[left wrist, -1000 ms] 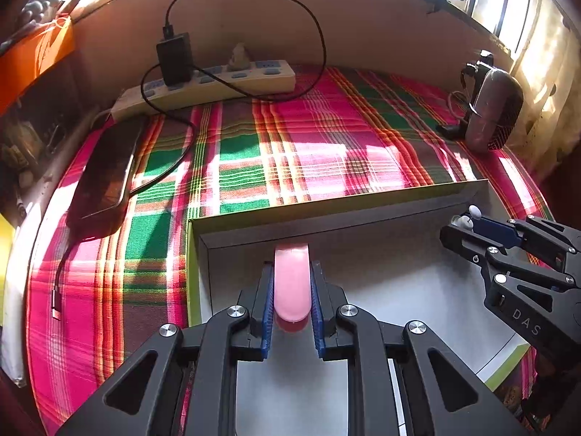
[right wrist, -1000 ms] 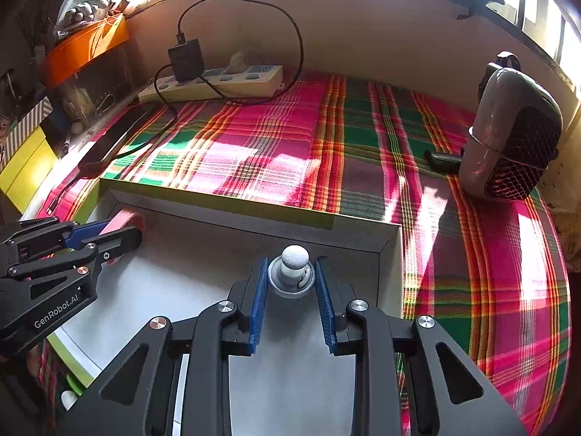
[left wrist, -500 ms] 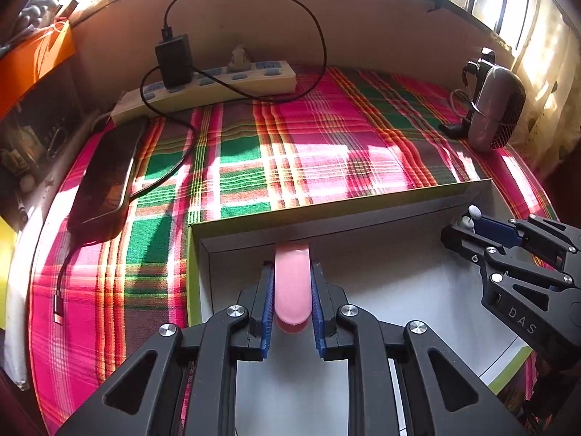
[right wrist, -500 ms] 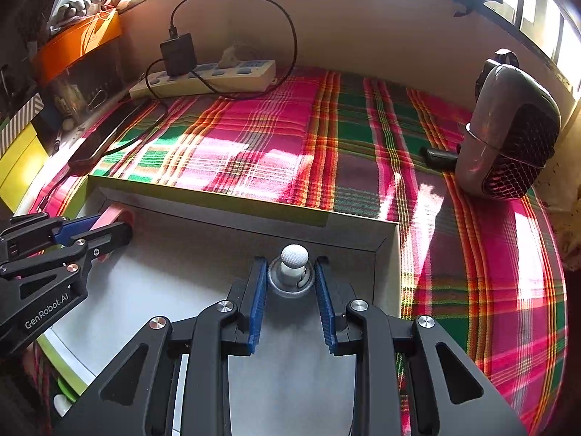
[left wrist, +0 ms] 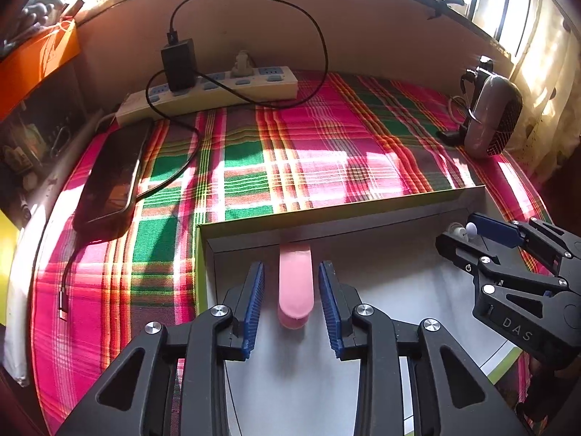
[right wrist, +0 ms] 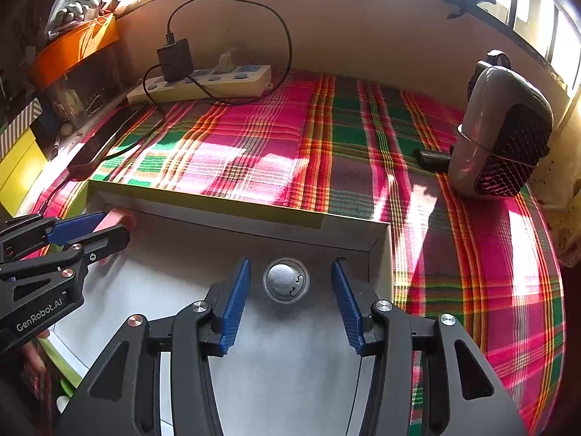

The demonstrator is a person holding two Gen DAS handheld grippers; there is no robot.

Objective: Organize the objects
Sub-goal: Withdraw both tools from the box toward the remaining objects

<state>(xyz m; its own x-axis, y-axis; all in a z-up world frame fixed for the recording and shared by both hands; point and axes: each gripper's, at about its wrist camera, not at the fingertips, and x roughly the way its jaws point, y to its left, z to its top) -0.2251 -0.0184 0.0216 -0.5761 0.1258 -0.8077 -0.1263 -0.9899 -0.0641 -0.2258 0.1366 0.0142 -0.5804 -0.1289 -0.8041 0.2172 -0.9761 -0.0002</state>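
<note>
Both our grippers have just opened: left gripper [left wrist: 290, 292] straddles the pink bar [left wrist: 295, 285], lengthwise ahead; right gripper [right wrist: 290, 296] flanks the round knob [right wrist: 285, 280], both released.

One tray [left wrist: 326, 218], one pink bar [left wrist: 296, 287], one knob [right wrist: 285, 279], two claws [left wrist: 290, 301] [right wrist: 288, 301].

Pink oblong piece [left wrist: 296, 287], grey round knob [right wrist: 286, 279], pink-green plaid cloth [left wrist: 308, 152], white-floored box [left wrist: 392, 283].
</note>
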